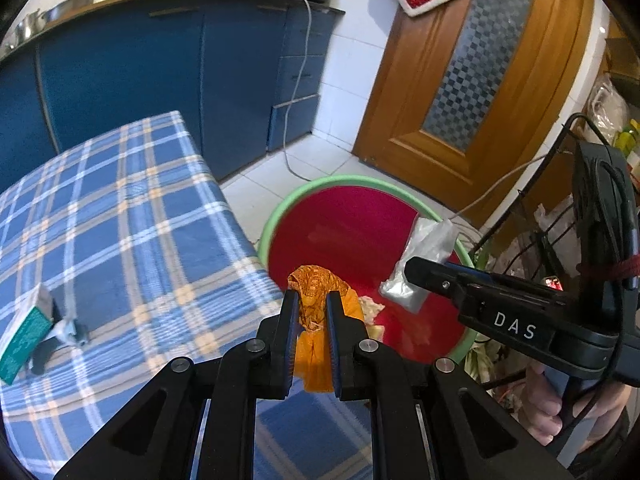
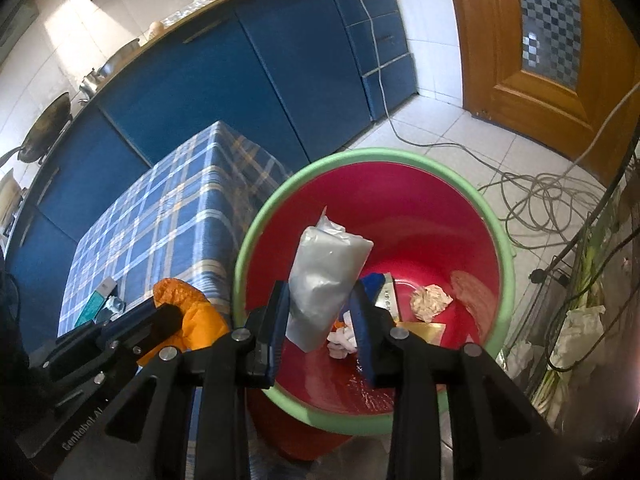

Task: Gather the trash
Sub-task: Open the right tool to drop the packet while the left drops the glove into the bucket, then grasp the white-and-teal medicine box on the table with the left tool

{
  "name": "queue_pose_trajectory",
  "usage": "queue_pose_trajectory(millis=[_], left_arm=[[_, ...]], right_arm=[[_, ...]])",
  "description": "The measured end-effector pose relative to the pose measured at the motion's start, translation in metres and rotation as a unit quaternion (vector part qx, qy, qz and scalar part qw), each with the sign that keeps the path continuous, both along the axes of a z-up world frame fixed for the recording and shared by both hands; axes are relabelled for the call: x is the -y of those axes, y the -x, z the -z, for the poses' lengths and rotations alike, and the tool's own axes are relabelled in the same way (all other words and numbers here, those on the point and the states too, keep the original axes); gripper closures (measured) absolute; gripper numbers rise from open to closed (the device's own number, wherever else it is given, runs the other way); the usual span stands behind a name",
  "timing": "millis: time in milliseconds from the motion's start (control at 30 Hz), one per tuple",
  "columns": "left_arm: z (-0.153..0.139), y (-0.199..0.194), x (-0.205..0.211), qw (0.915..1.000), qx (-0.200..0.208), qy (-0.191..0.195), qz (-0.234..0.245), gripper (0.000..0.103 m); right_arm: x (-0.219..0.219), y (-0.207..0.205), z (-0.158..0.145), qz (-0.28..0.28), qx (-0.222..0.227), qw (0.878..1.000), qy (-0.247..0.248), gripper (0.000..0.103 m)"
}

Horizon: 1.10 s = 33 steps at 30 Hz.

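My left gripper [image 1: 312, 300] is shut on a crumpled orange wrapper [image 1: 316, 280], held at the near rim of a red bin with a green rim [image 1: 280, 216]. The right gripper [image 2: 320, 296] is shut on a silvery plastic pouch [image 2: 324, 268] that stands upright over the bin's [image 2: 256, 232] opening. In the left wrist view that pouch [image 1: 428, 240] sticks up from the right gripper [image 1: 412, 276]. In the right wrist view the orange wrapper [image 2: 192, 320] shows in the left gripper [image 2: 160, 316]. Inside the bin lie a crumpled paper ball [image 2: 430, 300], white tissue [image 2: 342, 340] and a gold card [image 2: 424, 328].
A table with a blue plaid cloth [image 1: 120, 220] stands left of the bin, carrying a teal box [image 1: 24, 336] and a crumpled foil scrap [image 1: 68, 330]. Blue cabinets [image 1: 160, 80] and a wooden door [image 1: 460, 100] lie behind. Cables [image 2: 540, 200] sprawl on the floor; a wire rack [image 2: 580, 300] stands right.
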<state>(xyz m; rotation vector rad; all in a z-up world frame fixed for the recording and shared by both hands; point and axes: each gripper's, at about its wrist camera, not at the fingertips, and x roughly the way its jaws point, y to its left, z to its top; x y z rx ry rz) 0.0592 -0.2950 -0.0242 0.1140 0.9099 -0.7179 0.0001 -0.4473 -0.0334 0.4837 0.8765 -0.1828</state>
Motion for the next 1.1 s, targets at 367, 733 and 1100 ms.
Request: queue_pose_trajectory(millis=[367,733,1100], left_arm=[[0.005,-0.002,0.010,1.0000,-0.002,0.002,0.007,0.063],[-0.005,-0.005,-0.007,0.9999,0.010,0.004,-0.009,0.063],[-0.018,-0.016,-0.056,0.9979,0.030,-0.002,-0.057,0.063]], right_arm=[[0.018,0.004,0.006,0.024,0.005,0.999,-0.026,0.054],[0.012,0.005,0.002,0.018,0.009,0.999,-0.026,0.054],[-0.019,-0.006,-0.007,-0.017,0.017,0.999,-0.026,0.053]])
